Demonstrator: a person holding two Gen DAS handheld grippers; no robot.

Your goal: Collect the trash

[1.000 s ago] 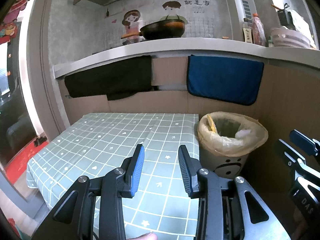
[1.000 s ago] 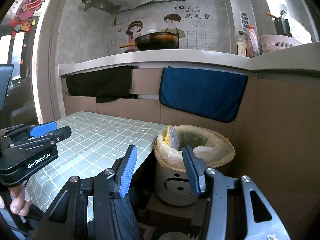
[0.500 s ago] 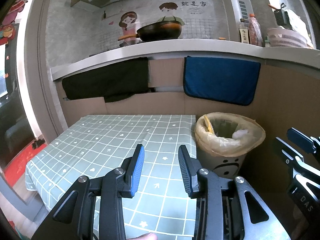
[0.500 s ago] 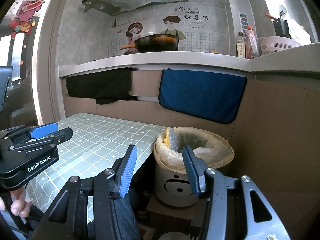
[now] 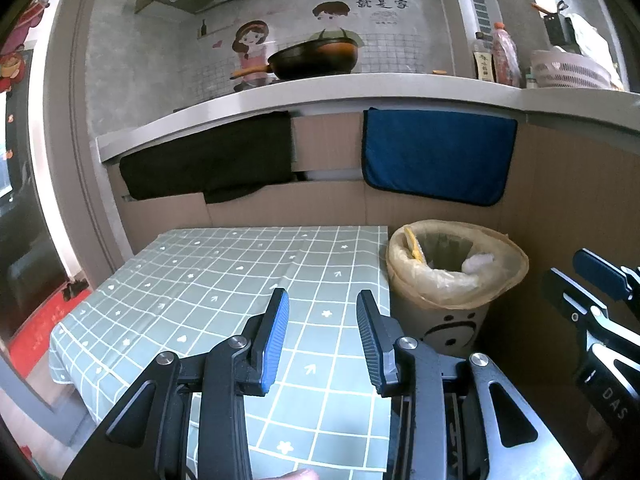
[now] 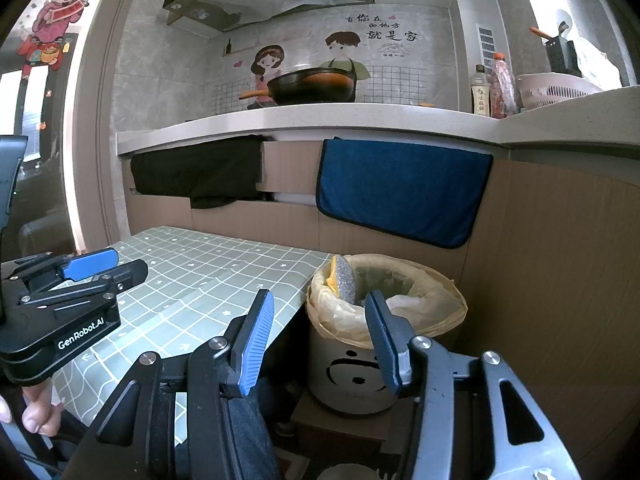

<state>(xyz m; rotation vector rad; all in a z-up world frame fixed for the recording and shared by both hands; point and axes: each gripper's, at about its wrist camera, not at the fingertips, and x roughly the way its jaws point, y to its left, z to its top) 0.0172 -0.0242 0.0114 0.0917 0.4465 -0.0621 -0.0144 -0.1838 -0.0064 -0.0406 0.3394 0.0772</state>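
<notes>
You hold both grippers empty, left gripper half open over the bare table, right gripper wide before the bin, sponge and tissue already inside, so collecting looks done: next, scan for strays.

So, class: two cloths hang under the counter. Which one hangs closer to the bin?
The blue cloth. It hangs on the right, just above and behind the bin; the black cloth hangs further left, behind the table.
</notes>
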